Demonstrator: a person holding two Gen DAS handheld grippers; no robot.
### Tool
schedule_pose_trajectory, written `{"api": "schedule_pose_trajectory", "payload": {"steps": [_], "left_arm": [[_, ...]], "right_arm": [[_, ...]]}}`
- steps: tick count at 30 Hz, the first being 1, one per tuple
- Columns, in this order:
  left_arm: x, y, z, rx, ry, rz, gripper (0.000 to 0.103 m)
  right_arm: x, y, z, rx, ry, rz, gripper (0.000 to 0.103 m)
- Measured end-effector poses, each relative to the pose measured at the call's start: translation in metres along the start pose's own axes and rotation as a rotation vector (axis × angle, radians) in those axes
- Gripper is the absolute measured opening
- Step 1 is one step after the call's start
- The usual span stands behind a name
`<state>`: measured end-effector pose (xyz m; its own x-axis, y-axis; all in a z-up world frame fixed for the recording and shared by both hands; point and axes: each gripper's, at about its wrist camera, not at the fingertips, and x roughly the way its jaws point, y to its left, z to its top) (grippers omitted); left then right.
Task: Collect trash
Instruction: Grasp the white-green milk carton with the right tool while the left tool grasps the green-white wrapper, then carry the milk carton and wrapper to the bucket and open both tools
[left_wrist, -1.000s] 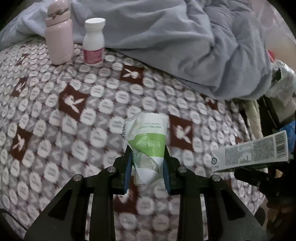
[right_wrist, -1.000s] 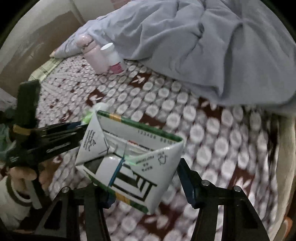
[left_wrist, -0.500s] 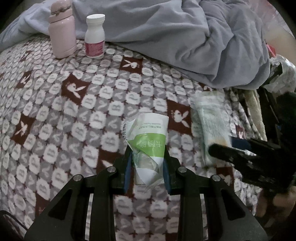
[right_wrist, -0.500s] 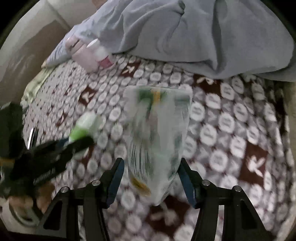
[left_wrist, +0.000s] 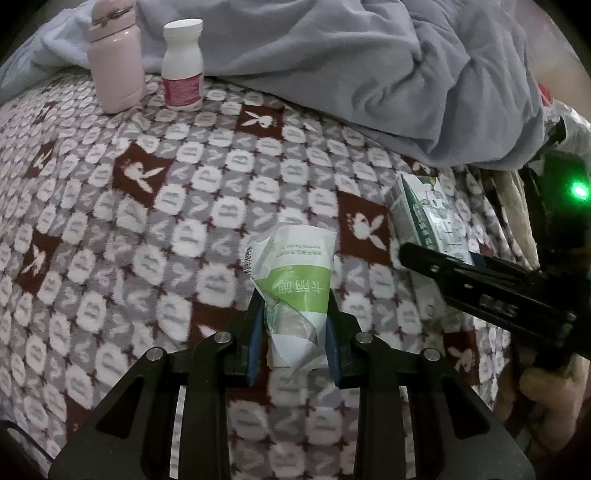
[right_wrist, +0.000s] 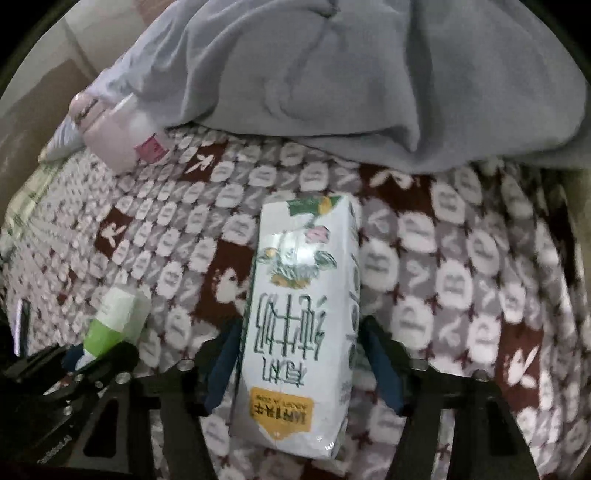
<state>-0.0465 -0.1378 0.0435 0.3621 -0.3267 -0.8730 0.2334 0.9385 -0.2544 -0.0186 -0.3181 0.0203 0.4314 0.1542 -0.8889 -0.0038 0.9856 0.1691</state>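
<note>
My left gripper (left_wrist: 293, 332) is shut on a crumpled white and green tissue wrapper (left_wrist: 295, 280), held just above the patterned bed cover. The wrapper also shows in the right wrist view (right_wrist: 116, 317), in the left gripper at the lower left. A white drink carton (right_wrist: 301, 321) with green print lies lengthwise on the cover between the blue pads (right_wrist: 221, 363) of my right gripper (right_wrist: 301, 369). A thin gap shows between each pad and the carton. In the left wrist view the carton (left_wrist: 424, 218) lies at the right, under the right gripper's black finger.
A pink flask (left_wrist: 116, 59) and a white pill bottle (left_wrist: 183, 66) stand at the far left of the bed. A rumpled grey blanket (left_wrist: 369, 66) covers the far side. The bed's right edge drops off near cluttered items (left_wrist: 524, 206).
The right gripper has turned and lowered the carton from tilted in the air to flat on the bed cover. The left gripper keeps the wrapper and has drifted slightly.
</note>
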Motion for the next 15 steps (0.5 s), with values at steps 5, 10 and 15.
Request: {"api": "schedule_pose_trajectory", "payload": {"steps": [5,10,15], "left_arm": [[-0.009,-0.024,0.001,0.035,-0.020,-0.020,0.026],[-0.019,-0.071,-0.004,0.101,-0.037,-0.075,0.026],[-0.023,-0.128,-0.014,0.184,-0.037,-0.138,0.026]], "right_arm": [[-0.045,-0.019,-0.018,0.031,-0.082,0.066,0.056],[-0.099,-0.052,-0.040,0.091,-0.163,0.090,0.056],[-0.144,-0.090,-0.070,0.150,-0.221,0.062,0.056]]}}
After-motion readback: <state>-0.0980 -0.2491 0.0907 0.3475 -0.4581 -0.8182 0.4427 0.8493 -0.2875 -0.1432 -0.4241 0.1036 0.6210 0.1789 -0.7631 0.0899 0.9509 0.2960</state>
